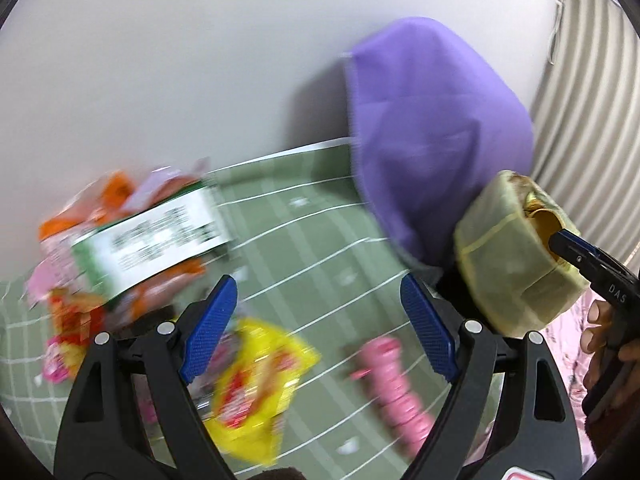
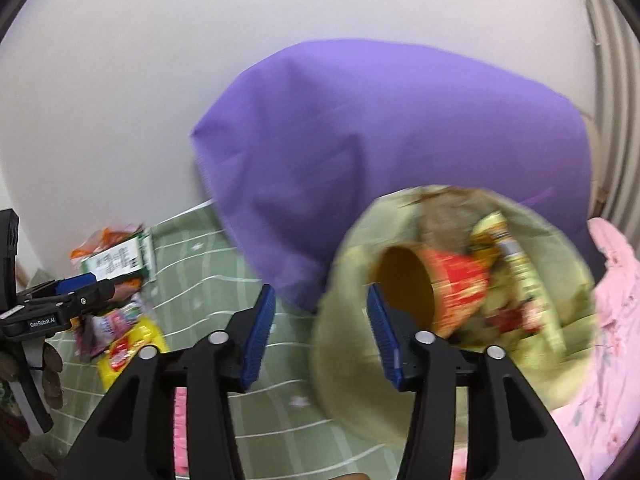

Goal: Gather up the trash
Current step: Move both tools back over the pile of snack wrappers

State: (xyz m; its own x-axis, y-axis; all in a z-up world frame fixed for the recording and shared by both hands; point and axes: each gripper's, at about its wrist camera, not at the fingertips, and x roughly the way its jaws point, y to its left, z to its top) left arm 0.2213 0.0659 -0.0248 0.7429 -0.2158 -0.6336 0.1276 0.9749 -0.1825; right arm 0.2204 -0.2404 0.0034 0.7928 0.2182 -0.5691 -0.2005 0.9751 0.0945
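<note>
Two wrist views over a green bedspread with thin white grid lines (image 1: 304,248), both blurred by motion.

In the left wrist view, the left gripper (image 1: 318,334) fills the foreground, its blue pads spread wide with nothing between them. Just beyond and below them lie a yellow snack wrapper (image 1: 256,384) and a pink ribbed packet (image 1: 394,384), a little apart on the bedspread. Farther left sits a heap of wrappers – a white and green printed box (image 1: 148,248) lying on top of orange and pink packets (image 1: 80,320). At the right edge, a hand (image 1: 604,344) holds the right gripper, whose black tip reaches the rim of a pale green bin (image 1: 516,264).

In the right wrist view, the right gripper (image 2: 320,334) also stands open, gripping nothing. Its right pad overlaps the bin's near rim (image 2: 344,360); whether it touches is unclear. Inside the bin lie a red cup with a yellow interior (image 2: 436,288) and crumpled wrappers (image 2: 520,272). To the left, the left gripper (image 2: 80,292) hovers above the wrapper heap (image 2: 116,256), with the yellow snack wrapper (image 2: 128,344) nearer the camera.

Behind the bin rises a large purple bag (image 2: 400,148) – it stands against a plain white wall (image 2: 120,80). Pink floral fabric (image 2: 612,340) lies at the right.
</note>
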